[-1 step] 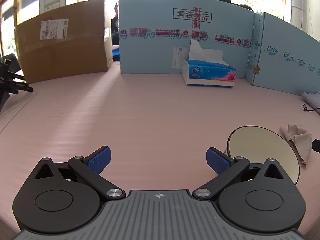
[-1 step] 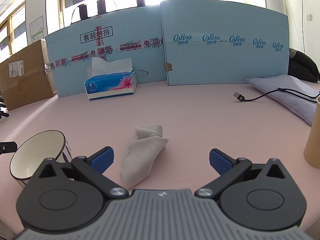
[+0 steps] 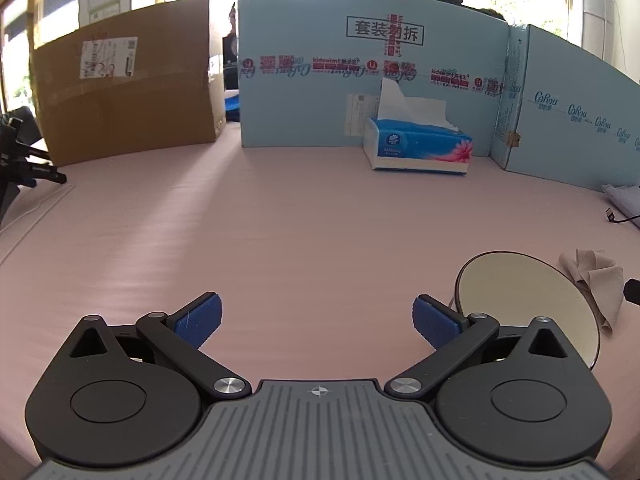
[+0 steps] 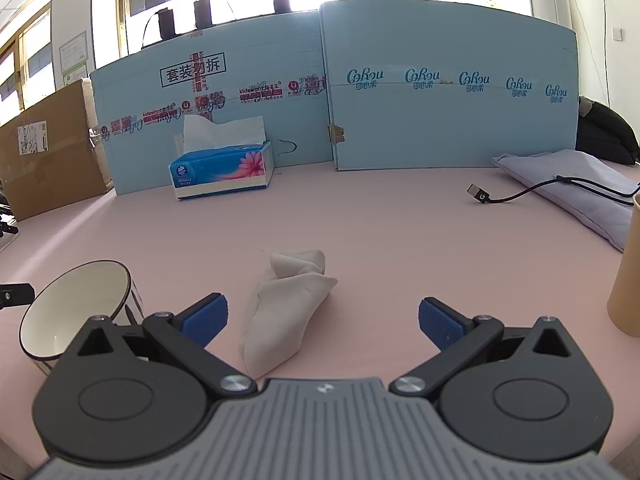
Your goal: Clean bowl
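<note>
A bowl (image 3: 528, 300) with a cream inside and a dark rim stands on the pink table, just right of my left gripper's right finger. In the right wrist view the same bowl (image 4: 76, 300) is at the lower left, partly hidden by the gripper body. A crumpled beige cloth (image 4: 288, 308) lies on the table between and just ahead of my right gripper's fingers. The cloth (image 3: 596, 280) also shows right of the bowl. My left gripper (image 3: 316, 316) is open and holds nothing. My right gripper (image 4: 323, 320) is open above the cloth's near end.
A tissue box (image 4: 222, 170) stands at the back by blue cardboard panels (image 4: 440, 120). A brown carton (image 3: 124, 92) is at the back left, black stand parts (image 3: 16, 160) at the far left. A cable (image 4: 504, 196), a grey pouch (image 4: 568, 184) and a tan cup (image 4: 628, 272) are on the right.
</note>
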A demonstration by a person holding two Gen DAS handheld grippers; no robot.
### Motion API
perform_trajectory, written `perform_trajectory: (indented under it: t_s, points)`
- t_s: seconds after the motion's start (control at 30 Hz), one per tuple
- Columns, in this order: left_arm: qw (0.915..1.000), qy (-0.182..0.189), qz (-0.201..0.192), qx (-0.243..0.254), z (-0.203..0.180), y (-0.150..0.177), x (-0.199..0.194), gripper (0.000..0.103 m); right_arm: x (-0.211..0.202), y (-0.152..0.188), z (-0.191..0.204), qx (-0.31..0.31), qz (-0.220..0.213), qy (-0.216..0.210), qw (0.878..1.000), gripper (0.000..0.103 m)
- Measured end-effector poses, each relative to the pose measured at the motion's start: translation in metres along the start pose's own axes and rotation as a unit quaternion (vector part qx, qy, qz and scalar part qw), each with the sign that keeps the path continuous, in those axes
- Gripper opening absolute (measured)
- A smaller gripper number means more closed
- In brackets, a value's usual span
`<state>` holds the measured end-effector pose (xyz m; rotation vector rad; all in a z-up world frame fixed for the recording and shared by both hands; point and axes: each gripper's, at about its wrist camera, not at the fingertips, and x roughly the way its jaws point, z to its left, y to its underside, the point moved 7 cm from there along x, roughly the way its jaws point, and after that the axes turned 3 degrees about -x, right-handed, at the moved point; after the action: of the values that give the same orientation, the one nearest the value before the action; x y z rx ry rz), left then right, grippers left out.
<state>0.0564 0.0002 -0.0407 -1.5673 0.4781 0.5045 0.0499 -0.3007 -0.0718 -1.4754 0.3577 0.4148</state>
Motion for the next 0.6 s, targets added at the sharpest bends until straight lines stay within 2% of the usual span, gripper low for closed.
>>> perform_trajectory:
  t_s: [0.23,0.4,0.6]
  points:
    - [0.9998,0.009,0.007,-0.016,0.016,0.004,0.003,0.103,0.0,-0.003,-0.003,-0.001,0.0,0.005,1.0,0.103]
    - [0.9999,-0.009,0.006,0.0,0.001,0.004,0.004,0.103,0.002,0.0,-0.003,0.003,-0.003,0.008,1.0,0.103]
    - [0.9999,-0.008,0.007,-0.002,0.001,0.002,0.004,0.103,0.001,0.0,0.0,0.004,-0.005,0.009,1.0,0.103]
